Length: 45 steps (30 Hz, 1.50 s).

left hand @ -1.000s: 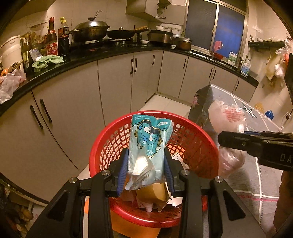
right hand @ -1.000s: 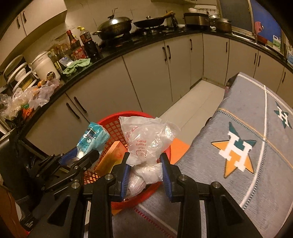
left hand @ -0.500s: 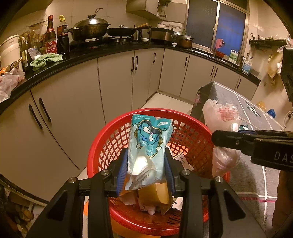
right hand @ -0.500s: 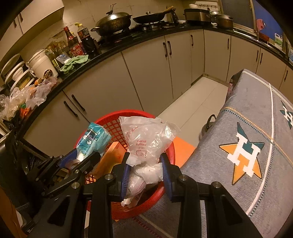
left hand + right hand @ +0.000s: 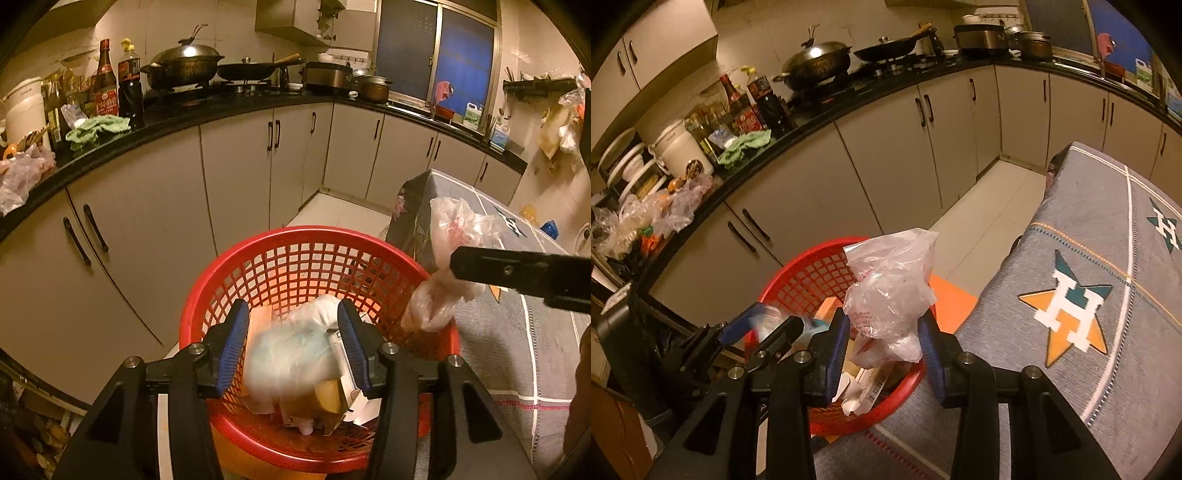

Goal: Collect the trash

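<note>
A red mesh basket (image 5: 295, 258) (image 5: 812, 273) holds cartons and paper trash. My left gripper (image 5: 291, 343) hangs over it with its jaws spread. A light-blue snack pouch (image 5: 291, 354) is blurred between and below the jaws, dropping into the basket. My right gripper (image 5: 884, 339) is shut on a crumpled clear plastic bag (image 5: 890, 291) and holds it over the basket's right rim. The bag also shows in the left wrist view (image 5: 443, 280).
A grey table with star-logo cloth (image 5: 1089, 295) stands right of the basket. Cream cabinets (image 5: 236, 177) and a dark counter with pans and bottles (image 5: 184, 70) run behind. An orange stool (image 5: 949, 299) sits under the basket.
My left gripper has opened and let go of the blue pouch, which is falling into the basket. My right gripper has moved the plastic bag closer over the basket.
</note>
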Available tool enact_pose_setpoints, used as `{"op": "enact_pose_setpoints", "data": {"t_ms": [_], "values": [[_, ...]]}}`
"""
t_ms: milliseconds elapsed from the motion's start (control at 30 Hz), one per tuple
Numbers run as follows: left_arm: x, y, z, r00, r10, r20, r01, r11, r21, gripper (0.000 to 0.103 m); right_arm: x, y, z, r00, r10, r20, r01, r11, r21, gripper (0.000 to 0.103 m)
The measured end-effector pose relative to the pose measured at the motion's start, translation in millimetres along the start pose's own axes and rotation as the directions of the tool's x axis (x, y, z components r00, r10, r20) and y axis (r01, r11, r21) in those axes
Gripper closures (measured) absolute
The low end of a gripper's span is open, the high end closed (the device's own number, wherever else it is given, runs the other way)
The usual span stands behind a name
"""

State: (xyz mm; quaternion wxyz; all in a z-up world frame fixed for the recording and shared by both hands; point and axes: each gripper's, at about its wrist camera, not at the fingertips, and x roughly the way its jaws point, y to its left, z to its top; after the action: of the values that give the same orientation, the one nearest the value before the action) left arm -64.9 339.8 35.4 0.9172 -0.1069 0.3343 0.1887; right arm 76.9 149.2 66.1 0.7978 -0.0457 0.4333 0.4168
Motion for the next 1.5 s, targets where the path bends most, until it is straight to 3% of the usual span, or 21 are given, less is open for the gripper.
{"op": "enact_pose_setpoints", "data": {"t_ms": [233,300,367,567,667,733,800,900,967,1067,1167,1300,1500], "values": [[-14.2,-1.3,2.4,1.0,0.018,0.021,-0.017,1.0,-0.006,0.05,-7.3,7.6,3.7,1.0,0.015,0.018,-0.015,1.0,-0.007,0.06],[-18.4,0.6,1.7,0.999,0.026,0.026,-0.026,1.0,-0.008,0.049,-5.3,9.2,3.0,0.999,0.037,0.011,-0.038,0.999,0.002,0.057],[-22.5,2.6,1.2,0.999,0.037,0.03,-0.037,0.999,-0.011,0.047,-6.8,10.6,2.8,0.998,0.054,0.019,-0.054,0.998,0.011,0.047],[-33.2,2.8,2.2,0.998,0.051,0.045,-0.051,0.999,-0.018,0.045,-22.4,12.3,1.3,0.996,0.067,0.053,-0.067,0.998,0.009,0.045],[-41.5,-0.8,1.1,0.995,0.073,0.069,-0.071,0.997,-0.029,0.033,-36.3,12.3,-3.3,0.996,0.06,0.073,-0.061,0.998,0.0,0.045],[-50.8,-5.2,-0.9,0.989,0.109,0.1,-0.107,0.994,-0.026,0.02,-47.9,15.5,-9.8,0.995,0.005,0.099,-0.001,0.999,-0.033,0.043],[-65.4,-11.4,-4.9,0.981,0.134,0.142,-0.132,0.991,-0.024,0.011,-60.5,19.2,-19.2,0.99,-0.063,0.128,0.072,0.995,-0.064,0.034],[-85.3,-22.2,-12.7,0.96,0.207,0.19,-0.207,0.978,-0.018,0.003,-83.5,22.9,-39.3,0.97,-0.152,0.189,0.173,0.98,-0.102,0.025],[-95.7,-32.0,-19.7,0.939,0.274,0.21,-0.279,0.96,-0.007,0.002,-99.4,25.3,-56.4,0.946,-0.222,0.235,0.255,0.959,-0.12,0.016],[-107.5,-50.9,-28.7,0.911,0.353,0.215,-0.368,0.929,0.034,0.001,-120.4,20.4,-82.3,0.91,-0.305,0.28,0.349,0.929,-0.123,0.012],[-122.0,-63.1,-39.9,0.868,0.419,0.267,-0.445,0.895,0.042,0.001,-139.6,10.5,-107.8,0.887,-0.354,0.297,0.4,0.91,-0.111,0.01],[-135.4,-78.1,-54.8,0.841,0.447,0.306,-0.482,0.875,0.045,0.001,-162.0,-12.8,-136.0,0.868,-0.404,0.291,0.435,0.899,-0.049,0.009],[-141.4,-96.4,-72.9,0.851,0.426,0.307,-0.463,0.884,0.058,0.001,-189.0,-31.2,-168.6,0.816,-0.492,0.304,0.513,0.858,0.01,0.009]]}}
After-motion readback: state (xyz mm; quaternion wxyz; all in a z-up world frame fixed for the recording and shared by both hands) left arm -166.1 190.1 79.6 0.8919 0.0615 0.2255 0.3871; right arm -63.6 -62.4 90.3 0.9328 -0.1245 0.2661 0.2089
